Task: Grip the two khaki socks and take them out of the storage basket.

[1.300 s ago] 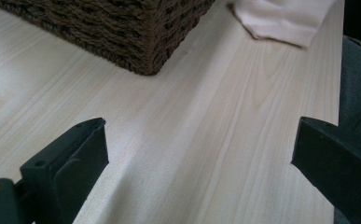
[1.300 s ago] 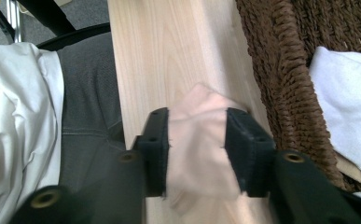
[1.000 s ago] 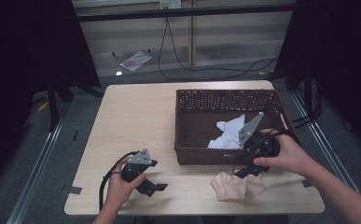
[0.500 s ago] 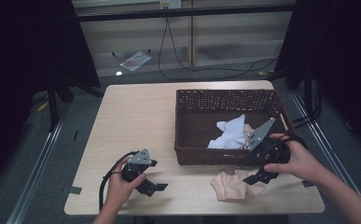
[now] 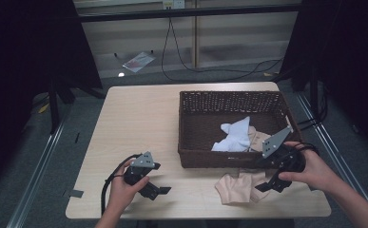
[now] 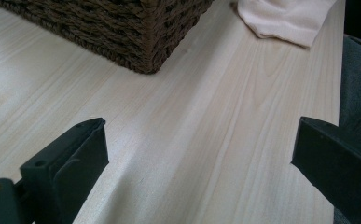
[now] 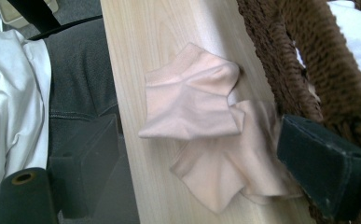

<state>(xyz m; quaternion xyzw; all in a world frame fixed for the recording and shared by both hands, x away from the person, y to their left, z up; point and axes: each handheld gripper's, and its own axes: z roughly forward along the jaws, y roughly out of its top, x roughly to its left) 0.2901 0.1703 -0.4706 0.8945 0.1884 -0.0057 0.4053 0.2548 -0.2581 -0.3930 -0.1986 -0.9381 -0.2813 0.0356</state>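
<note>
Above peach cloth [image 7: 201, 135], right gripper [image 7: 192, 154] agape

Wicker basket [image 5: 234, 99] is set on the table [image 5: 139, 114] right of centre; socks [image 5: 236, 135] lie inside, another sock [image 5: 236, 187] just before it.

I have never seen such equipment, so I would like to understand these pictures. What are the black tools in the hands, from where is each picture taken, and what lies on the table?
A person sits at a wooden table and holds a hand-operated gripper in each hand; there is no robot arm. The high view looks down from above. There the left gripper rests open on bare wood, and the right gripper hangs open over a peach-coloured cloth. Neither holds anything. The two other pictures come from small cameras riding on the grippers, looking along their black jaws. A brown wicker basket stands on the table, with a white cloth inside.
</note>
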